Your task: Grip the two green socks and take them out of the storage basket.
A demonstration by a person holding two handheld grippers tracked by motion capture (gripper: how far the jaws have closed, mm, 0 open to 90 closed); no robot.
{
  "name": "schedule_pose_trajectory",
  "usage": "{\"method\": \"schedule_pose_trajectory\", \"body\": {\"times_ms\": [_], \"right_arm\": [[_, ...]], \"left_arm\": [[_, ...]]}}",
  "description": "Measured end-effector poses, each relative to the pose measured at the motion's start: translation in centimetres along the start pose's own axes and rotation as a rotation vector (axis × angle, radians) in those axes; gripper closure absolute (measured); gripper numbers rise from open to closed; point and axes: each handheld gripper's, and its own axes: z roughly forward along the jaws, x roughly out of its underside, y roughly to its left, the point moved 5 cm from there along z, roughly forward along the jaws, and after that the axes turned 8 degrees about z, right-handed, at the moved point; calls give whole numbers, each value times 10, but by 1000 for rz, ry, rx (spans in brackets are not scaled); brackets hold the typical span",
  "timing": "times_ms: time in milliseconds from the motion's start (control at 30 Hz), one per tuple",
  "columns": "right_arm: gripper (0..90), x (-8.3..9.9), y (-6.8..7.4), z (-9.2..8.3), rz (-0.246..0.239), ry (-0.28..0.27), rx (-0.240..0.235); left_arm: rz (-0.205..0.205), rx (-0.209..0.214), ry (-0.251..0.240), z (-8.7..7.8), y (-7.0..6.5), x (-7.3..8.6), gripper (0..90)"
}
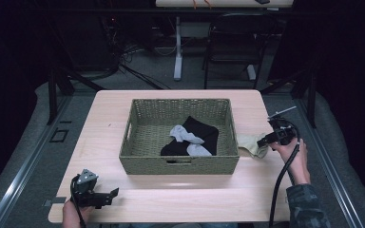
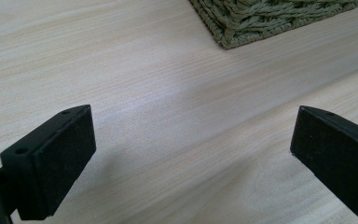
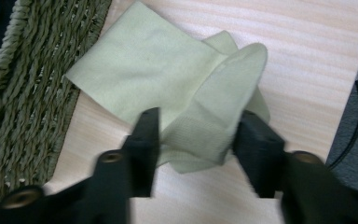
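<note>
Left gripper (image 1: 105, 195) low over the near left corner of the table (image 1: 180, 197), jaws spread wide, nothing between them; bare light wood grain under both pads in the left gripper view, plus one woven corner of the basket (image 2: 256, 21) ahead and to the right. From the high view, more: basket (image 1: 180, 164) well ahead and right of that gripper, at the table's middle, holding a black garment (image 1: 200, 130) with two grey socks (image 1: 186, 135) lying across it.

Right gripper (image 1: 262, 141) at the table's right edge, jaws half spread, a fold of the pale yellow sock (image 3: 205, 116) standing between the pads (image 3: 145, 140); whether they press on it, impossible to tell through the blur. Sock (image 1: 252, 145) flat on the wood just ahead of that gripper, beside the basket's right wall, touching or nearly so. Basket weave (image 3: 28, 93) close on the left in the right gripper view.

Table pale wood, rounded corners. Grey carpet beyond, dark surroundings, a folding chair (image 1: 233, 42) and loose cables (image 1: 128, 61) behind.
</note>
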Motion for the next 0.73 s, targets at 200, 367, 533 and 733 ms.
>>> {"method": "schedule_pose_trajectory", "body": {"times_ms": [200,367,533,733], "right_arm": [[263,10,-4,-14,0,-33,-8],[150,20,-8,-29,-2,-52,6],[109,25,-8,-39,-25,-42,28],[51,25,-6,-43,-35,-46,45]], "left_arm": [[8,5,-2,-1,-1,-1,0],[16,4,-5,0,-2,-2,0],[18,6,-7,0,-3,-3,0],[19,6,-3,1,-3,-3,0]]}}
